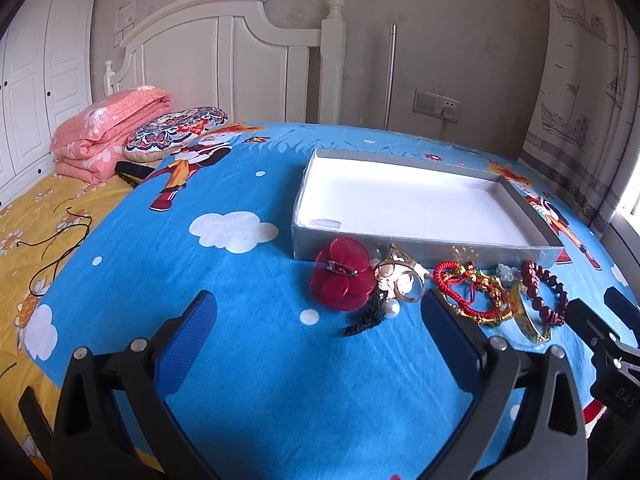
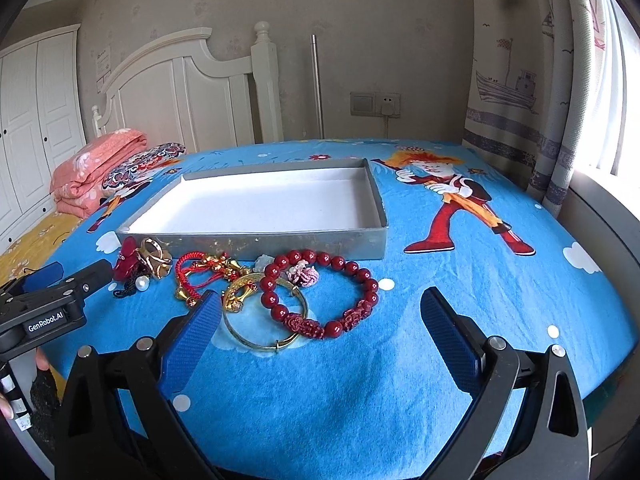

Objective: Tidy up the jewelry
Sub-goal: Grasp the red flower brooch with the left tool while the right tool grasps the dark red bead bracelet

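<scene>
A shallow grey box (image 1: 532,216) (image 2: 378,204) with a white, empty inside lies on the blue bedspread. Along its near wall lies a row of jewelry: a red flower brooch (image 1: 342,276) (image 2: 126,264), gold rings (image 1: 400,276) (image 2: 154,262), a black tassel with a pearl (image 1: 374,314), a red cord bracelet with gold charms (image 1: 468,286) (image 2: 200,270), a gold bangle (image 1: 528,320) (image 2: 264,316) and a dark red bead bracelet (image 1: 548,292) (image 2: 320,292). My left gripper (image 1: 316,316) is open just before the brooch and rings. My right gripper (image 2: 320,312) is open around the bead bracelet and bangle.
A folded pink quilt (image 1: 104,136) and a patterned cushion (image 1: 176,132) lie at the head of the bed by the white headboard (image 1: 224,48). A black cord (image 1: 52,248) lies on the yellow sheet. A curtain (image 2: 520,80) and a window are at the right.
</scene>
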Motion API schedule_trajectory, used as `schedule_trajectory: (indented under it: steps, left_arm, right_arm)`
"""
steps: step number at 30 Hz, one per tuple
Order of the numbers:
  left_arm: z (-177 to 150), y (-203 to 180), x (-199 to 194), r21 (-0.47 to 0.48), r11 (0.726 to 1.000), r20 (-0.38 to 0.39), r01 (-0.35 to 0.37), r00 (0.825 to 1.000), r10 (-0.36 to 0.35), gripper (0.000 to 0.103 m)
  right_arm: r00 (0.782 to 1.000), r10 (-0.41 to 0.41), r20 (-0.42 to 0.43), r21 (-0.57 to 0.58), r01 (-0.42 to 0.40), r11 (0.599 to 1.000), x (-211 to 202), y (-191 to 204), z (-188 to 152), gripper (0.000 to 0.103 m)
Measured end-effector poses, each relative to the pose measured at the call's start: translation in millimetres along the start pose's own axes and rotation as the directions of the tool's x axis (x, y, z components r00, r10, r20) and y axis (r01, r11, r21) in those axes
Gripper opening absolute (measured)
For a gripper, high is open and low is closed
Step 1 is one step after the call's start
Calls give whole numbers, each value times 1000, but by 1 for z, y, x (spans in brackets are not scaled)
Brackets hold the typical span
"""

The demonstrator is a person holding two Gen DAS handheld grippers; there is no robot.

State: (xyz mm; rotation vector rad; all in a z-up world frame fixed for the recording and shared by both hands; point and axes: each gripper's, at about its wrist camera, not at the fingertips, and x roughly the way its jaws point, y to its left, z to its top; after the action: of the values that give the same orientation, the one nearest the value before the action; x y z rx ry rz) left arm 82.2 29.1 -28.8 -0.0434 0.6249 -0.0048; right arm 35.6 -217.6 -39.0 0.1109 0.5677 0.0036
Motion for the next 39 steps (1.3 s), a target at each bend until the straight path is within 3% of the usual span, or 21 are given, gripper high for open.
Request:
schedule_trajectory:
  steps: [3,14,20,22,23,29,34,39]
  left_arm:
    - [9,1,7,3,1000,-3,-11,1000,11,99]
    - [22,-1,41,1,1000,-105,-23,994,23,83]
    - [16,-2,54,-8,1000,-161,0,987,-1,52]
    - [14,-1,53,-14,1000,-153,4,988,-6,38]
    - [13,-1,51,-15,1000,-146,5,989,-7,36]
    - [13,7,34,-35,999,-94,0,996,-3,35]
    - [13,6,18,-6,1000,-48,-9,999,9,35]
    - [7,3,14,12,1000,-46,0,999,1,35]
  right_arm:
    - [1000,13,7,-2,-13,1000,3,1,5,94]
    - [1000,-3,-16,-2,3,1000,16,1,10,91]
    - [998,25,-63,-11,-26,1000,23,2,5,78]
    - [997,31,-71,-12,-32,999,25,2,3,73]
    - [997,34,-72,-17,-36,999,25,3,2,71]
    - [995,67,-75,-76,-73,994,26,19,2,57]
    - [991,61,-116,-118,-74,990,37,30,0,33]
    - [991,21,-132,-166,-43,985,44,35,-5,30]
